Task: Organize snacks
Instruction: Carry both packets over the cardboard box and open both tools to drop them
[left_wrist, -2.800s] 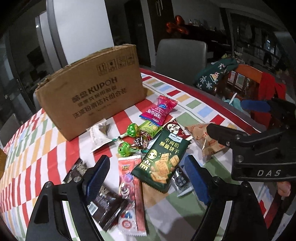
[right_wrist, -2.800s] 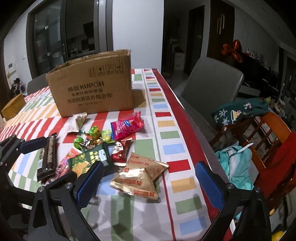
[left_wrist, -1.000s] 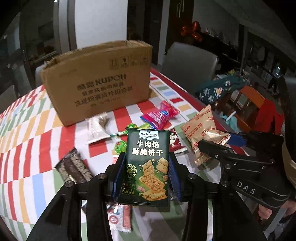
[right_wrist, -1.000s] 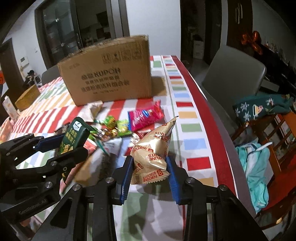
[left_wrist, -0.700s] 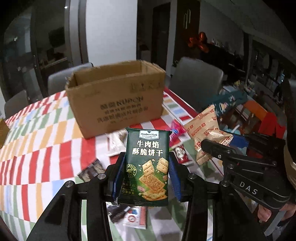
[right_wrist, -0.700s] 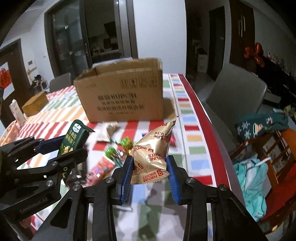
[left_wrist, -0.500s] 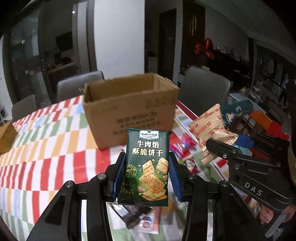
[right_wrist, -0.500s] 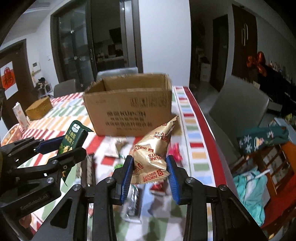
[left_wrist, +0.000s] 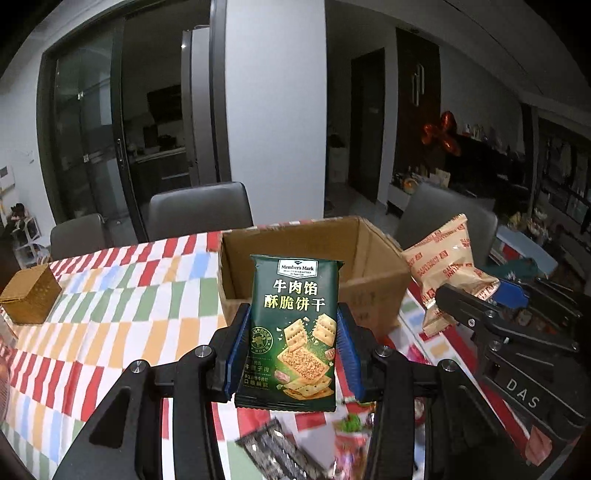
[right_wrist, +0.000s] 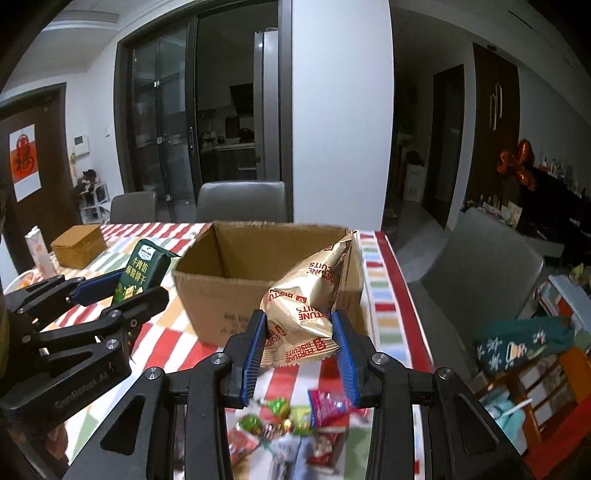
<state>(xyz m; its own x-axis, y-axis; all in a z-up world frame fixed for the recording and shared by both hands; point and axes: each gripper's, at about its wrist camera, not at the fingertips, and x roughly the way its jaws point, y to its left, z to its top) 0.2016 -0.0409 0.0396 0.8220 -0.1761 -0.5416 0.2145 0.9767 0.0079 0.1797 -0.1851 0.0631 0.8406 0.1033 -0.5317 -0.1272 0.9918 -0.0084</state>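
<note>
My left gripper (left_wrist: 291, 354) is shut on a dark green cracker packet (left_wrist: 293, 332) and holds it upright, above the table and in front of the open cardboard box (left_wrist: 373, 284). My right gripper (right_wrist: 301, 354) is shut on a tan Fortune Biscuits bag (right_wrist: 308, 299), held up before the same box (right_wrist: 218, 295). The box interior looks empty from here. The left gripper with the green packet (right_wrist: 142, 271) shows at the left of the right wrist view. The tan bag (left_wrist: 443, 267) shows at the right of the left wrist view.
Several loose snacks (right_wrist: 295, 421) lie blurred on the striped tablecloth (left_wrist: 110, 295) below the grippers. A small brown box (left_wrist: 29, 293) sits at the table's left, near a white carton (right_wrist: 38, 249). Grey chairs (right_wrist: 240, 201) stand behind and right of the table.
Both grippers closed on their packets and lifted them from the table. They have risen higher and now look over the rim into the open box.
</note>
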